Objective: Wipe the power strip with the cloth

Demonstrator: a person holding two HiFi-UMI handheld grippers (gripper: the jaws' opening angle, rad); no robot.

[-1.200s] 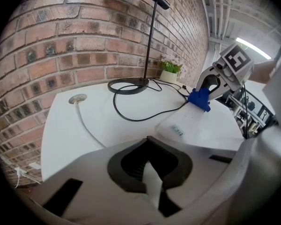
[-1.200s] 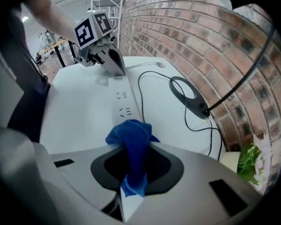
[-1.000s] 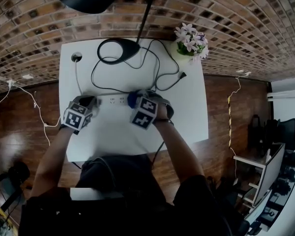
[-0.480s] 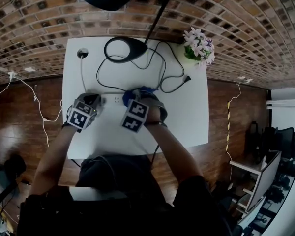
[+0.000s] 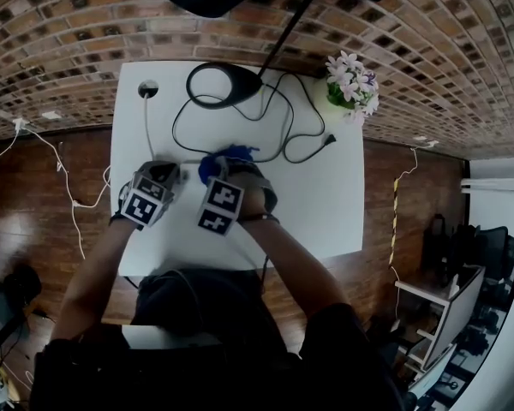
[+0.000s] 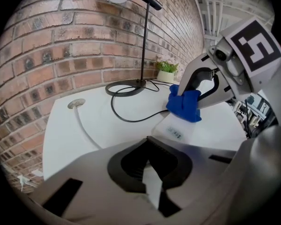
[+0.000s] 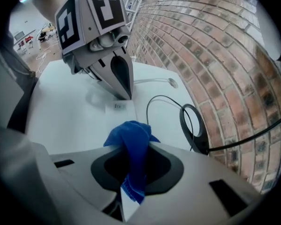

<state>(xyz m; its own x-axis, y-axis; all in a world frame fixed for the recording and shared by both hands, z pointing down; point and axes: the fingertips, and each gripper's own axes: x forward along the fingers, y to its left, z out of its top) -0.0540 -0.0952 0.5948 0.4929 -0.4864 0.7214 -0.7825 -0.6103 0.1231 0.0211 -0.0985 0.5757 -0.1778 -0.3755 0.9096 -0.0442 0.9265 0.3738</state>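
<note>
Fingers [image 6: 188,78] of right gripper [image 6: 183,94] clamp blue cloth [image 7: 133,142], which sits on power strip [image 6: 179,131] mid white table [image 5: 325,204]. Left gripper [image 7: 126,93] jaws together, tip at strip's end. Lamp base [image 5: 223,84] and flowers [image 5: 351,84] behind.

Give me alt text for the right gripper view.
A blue cloth is pinched in the right claw above a white table. Ahead, the left claw points down at a white power strip; a lamp base, black cable and brick wall sit right.
</note>
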